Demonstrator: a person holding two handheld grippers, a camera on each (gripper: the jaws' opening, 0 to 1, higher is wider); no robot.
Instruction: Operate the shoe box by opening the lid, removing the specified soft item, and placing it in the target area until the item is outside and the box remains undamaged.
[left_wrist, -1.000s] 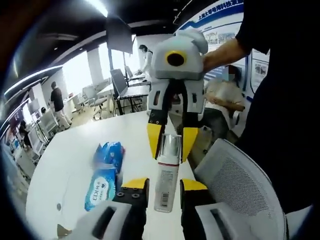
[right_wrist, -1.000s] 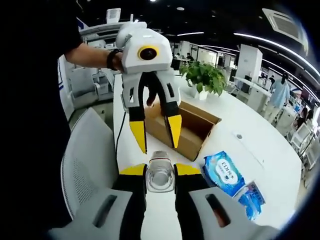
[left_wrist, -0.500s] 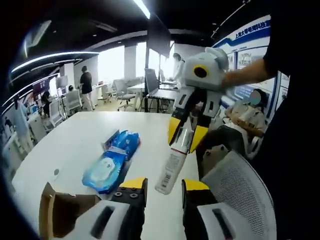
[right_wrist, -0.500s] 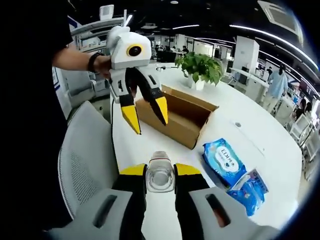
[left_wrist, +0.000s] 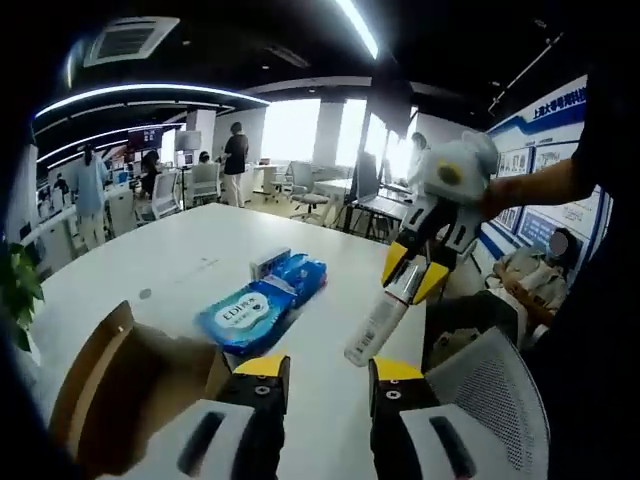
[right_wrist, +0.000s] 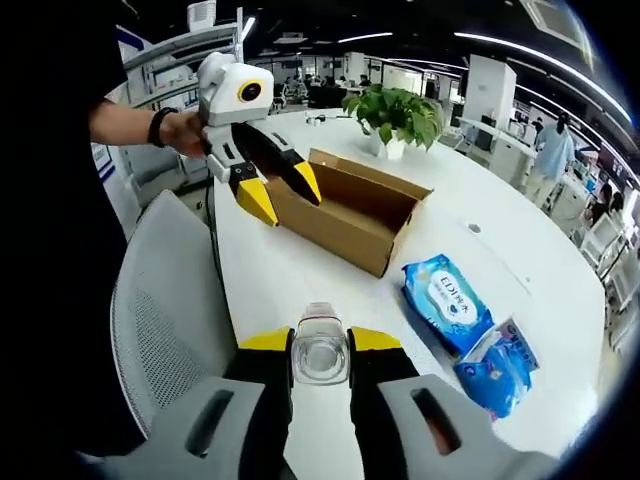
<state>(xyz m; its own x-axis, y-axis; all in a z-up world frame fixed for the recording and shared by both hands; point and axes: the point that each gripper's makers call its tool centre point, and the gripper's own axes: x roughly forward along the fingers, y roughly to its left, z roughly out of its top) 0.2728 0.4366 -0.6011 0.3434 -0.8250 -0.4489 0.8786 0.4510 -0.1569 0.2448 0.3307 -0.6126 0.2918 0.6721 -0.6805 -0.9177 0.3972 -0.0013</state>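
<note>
White table (right_wrist: 300, 280), wipes pack (right_wrist: 447, 303) (reads "EDI"), bottle (right_wrist: 320, 345)

The box (right_wrist: 352, 222) is plain brown cardboard, and the table (right_wrist: 300, 290) under it is white. Both grippers have white bodies with black jaws tipped in yellow: the left gripper (right_wrist: 278, 194) and the right gripper (right_wrist: 320, 342). The bottle (left_wrist: 381, 322) is clear with a white label. The wipes pack (right_wrist: 447, 304) is blue with a white label, and the smaller pack (right_wrist: 500, 366) is blue. The plant (right_wrist: 403, 111) is green in a white pot. The chair (right_wrist: 165, 335) is pale grey mesh.

boxes: 1 (right_wrist: 350, 215) | wipe packs: 2 (right_wrist: 447, 301) (right_wrist: 500, 365) | bottles: 1 (right_wrist: 320, 345) | plants: 1 (right_wrist: 400, 115)
</note>
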